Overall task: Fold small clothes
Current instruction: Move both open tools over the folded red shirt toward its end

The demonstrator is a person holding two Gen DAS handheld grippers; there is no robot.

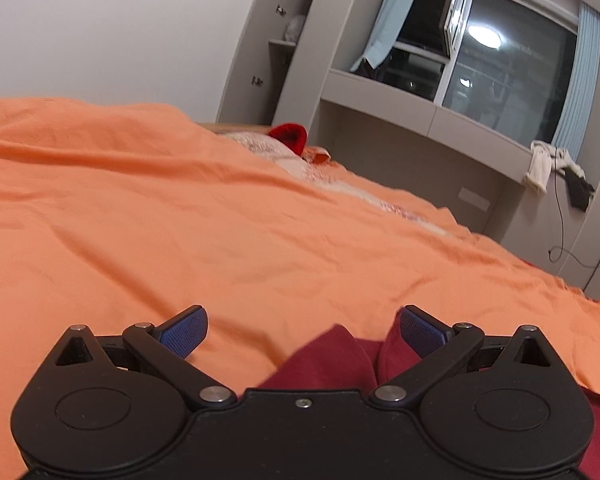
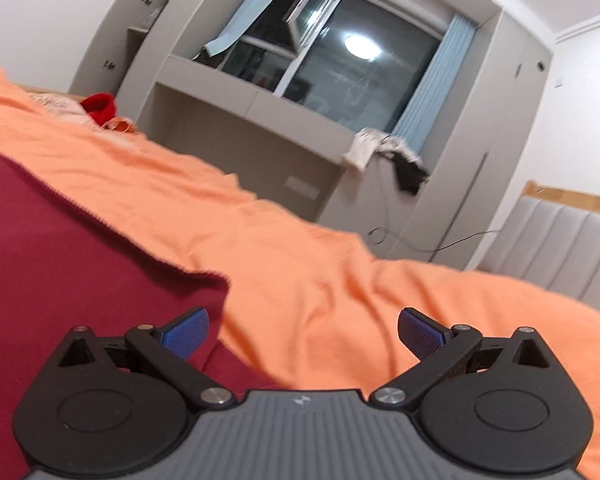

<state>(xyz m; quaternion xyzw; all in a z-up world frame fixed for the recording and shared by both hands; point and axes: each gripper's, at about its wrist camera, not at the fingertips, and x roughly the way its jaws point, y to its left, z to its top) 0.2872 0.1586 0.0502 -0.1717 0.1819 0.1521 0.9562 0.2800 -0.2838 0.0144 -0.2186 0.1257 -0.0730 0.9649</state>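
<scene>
Two grippers are in view, one per camera: the left gripper [image 1: 303, 330] and the right gripper [image 2: 303, 330], each with two blue-padded fingers spread wide and holding nothing. One dark red garment [image 2: 72, 264] lies on the bed; in the right wrist view it covers the left part of the bedding, its edge running under the left finger, and in the left wrist view the same garment [image 1: 328, 364] bunches up low between the fingers, close to the right pad. One orange bedspread [image 1: 148, 216] covers the bed, creased and rumpled. Farther back lies one bright red knitted item [image 1: 290, 136] beside a pale patterned cloth [image 1: 268, 148]. The room has white walls, a grey built-in cabinet surround [image 1: 380, 96] and one dark window [image 1: 508, 80] reflecting a ceiling lamp, with two light blue curtains. One whitish cloth [image 1: 540, 164] hangs over the sill ledge, a dark item beside it, and a thin cable trails down.
</scene>
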